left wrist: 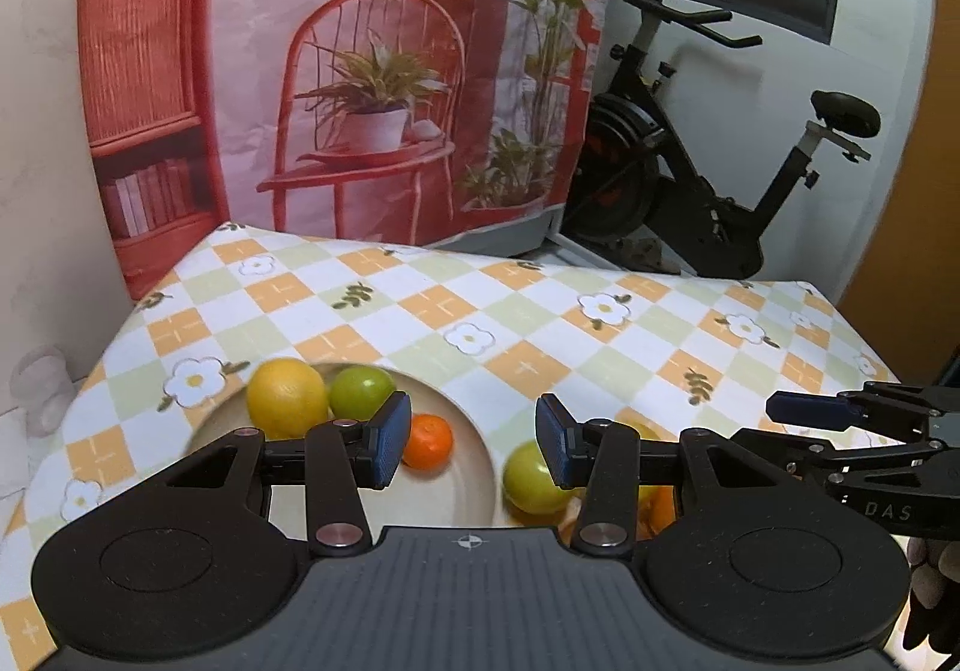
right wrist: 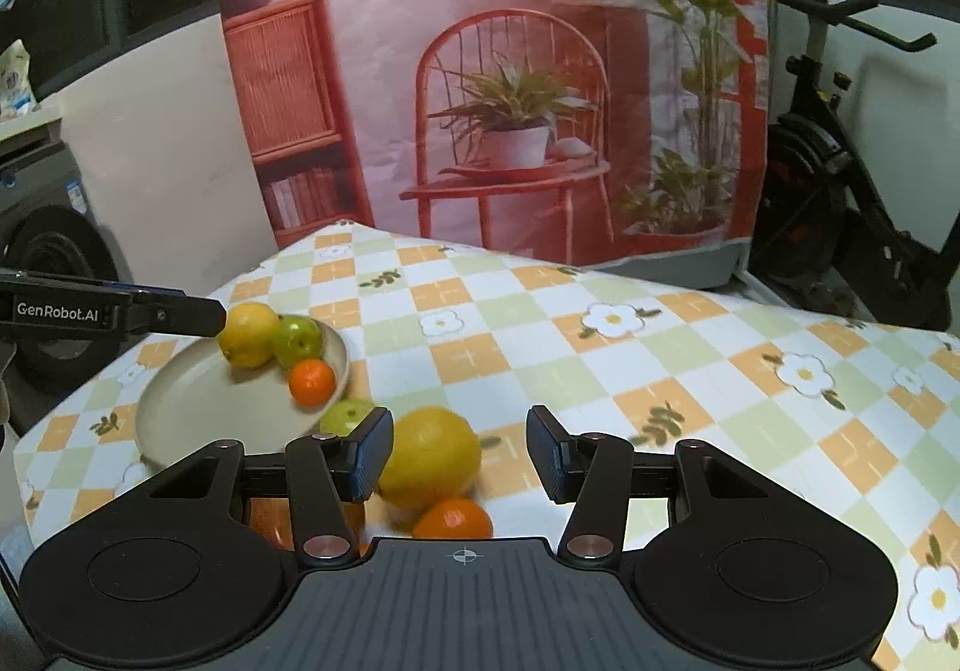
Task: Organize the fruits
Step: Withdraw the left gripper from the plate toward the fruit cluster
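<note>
A beige plate point(right wrist: 180, 407) on the checked tablecloth holds a yellow lemon point(right wrist: 247, 334), a green fruit point(right wrist: 298, 340) and a small orange point(right wrist: 311, 381); the plate also shows in the left wrist view point(left wrist: 474, 467). Off the plate lie a green fruit point(right wrist: 347, 416), a big yellow citrus point(right wrist: 429, 458) and an orange point(right wrist: 453, 518). My left gripper point(left wrist: 474, 446) is open and empty above the plate's right rim. My right gripper point(right wrist: 459, 455) is open, its jaws on either side of the big yellow citrus, not touching it.
The tablecloth point(right wrist: 660, 371) covers the table to the right and back. A printed backdrop point(right wrist: 480, 71) hangs behind the table. An exercise bike point(left wrist: 690, 161) stands at the back right. A grey appliance point(right wrist: 42, 227) stands to the left.
</note>
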Tool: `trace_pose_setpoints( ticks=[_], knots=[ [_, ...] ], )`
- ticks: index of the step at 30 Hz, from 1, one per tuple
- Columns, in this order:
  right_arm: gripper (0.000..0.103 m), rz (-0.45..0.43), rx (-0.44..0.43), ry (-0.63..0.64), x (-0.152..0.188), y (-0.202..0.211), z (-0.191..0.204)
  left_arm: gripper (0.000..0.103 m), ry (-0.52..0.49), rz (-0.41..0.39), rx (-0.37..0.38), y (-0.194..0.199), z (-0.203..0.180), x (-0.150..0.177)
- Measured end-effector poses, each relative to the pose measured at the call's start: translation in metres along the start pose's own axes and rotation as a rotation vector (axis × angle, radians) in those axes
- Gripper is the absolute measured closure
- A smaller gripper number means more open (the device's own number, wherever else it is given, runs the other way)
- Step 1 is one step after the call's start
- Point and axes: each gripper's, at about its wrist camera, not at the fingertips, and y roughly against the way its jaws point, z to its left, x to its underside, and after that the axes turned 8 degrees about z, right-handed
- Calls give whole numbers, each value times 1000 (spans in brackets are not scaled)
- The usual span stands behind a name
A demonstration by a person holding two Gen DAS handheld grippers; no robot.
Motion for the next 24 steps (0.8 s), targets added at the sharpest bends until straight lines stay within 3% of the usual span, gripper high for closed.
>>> trace_pose_setpoints(
  ticks=[24],
  knots=[
    [56,-11,44,-70,40,16,-19,55,-101,-30,24,0,-29,29]
  ],
)
